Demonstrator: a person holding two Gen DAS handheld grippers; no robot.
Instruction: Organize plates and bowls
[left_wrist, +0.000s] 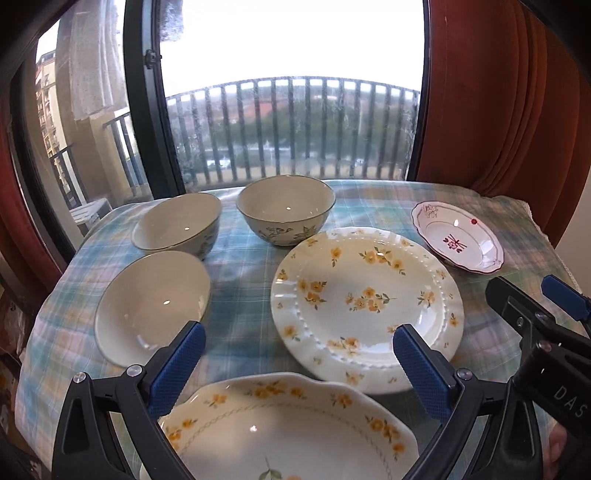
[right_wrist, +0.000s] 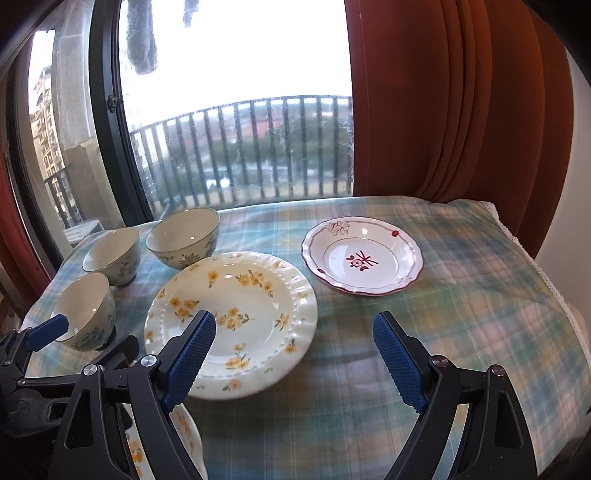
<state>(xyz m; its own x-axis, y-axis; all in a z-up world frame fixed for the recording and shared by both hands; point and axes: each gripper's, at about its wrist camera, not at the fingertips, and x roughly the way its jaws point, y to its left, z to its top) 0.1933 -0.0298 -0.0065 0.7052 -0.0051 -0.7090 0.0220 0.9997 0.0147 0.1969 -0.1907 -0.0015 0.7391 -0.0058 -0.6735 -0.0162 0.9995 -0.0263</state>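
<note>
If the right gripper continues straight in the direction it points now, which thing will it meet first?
Probably only the checked tablecloth. The right gripper is open and empty; its line passes between the yellow-flower plate and the red-pattern plate. Depth is unclear, so the left finger may graze the yellow-flower plate's rim.

A tabletop (right_wrist: 461, 295) under a pale blue-and-yellow checked cloth (left_wrist: 240, 258) carries three cream bowls (left_wrist: 155, 314) grouped at its left side, two toward the far edge and one nearer. A large yellow-flowered plate (left_wrist: 365, 306) lies at the middle, with a small red-trimmed plate (right_wrist: 362, 254) well apart toward the far right corner. A scalloped yellow-flowered dish (left_wrist: 295, 432) sits at the near edge.
</note>
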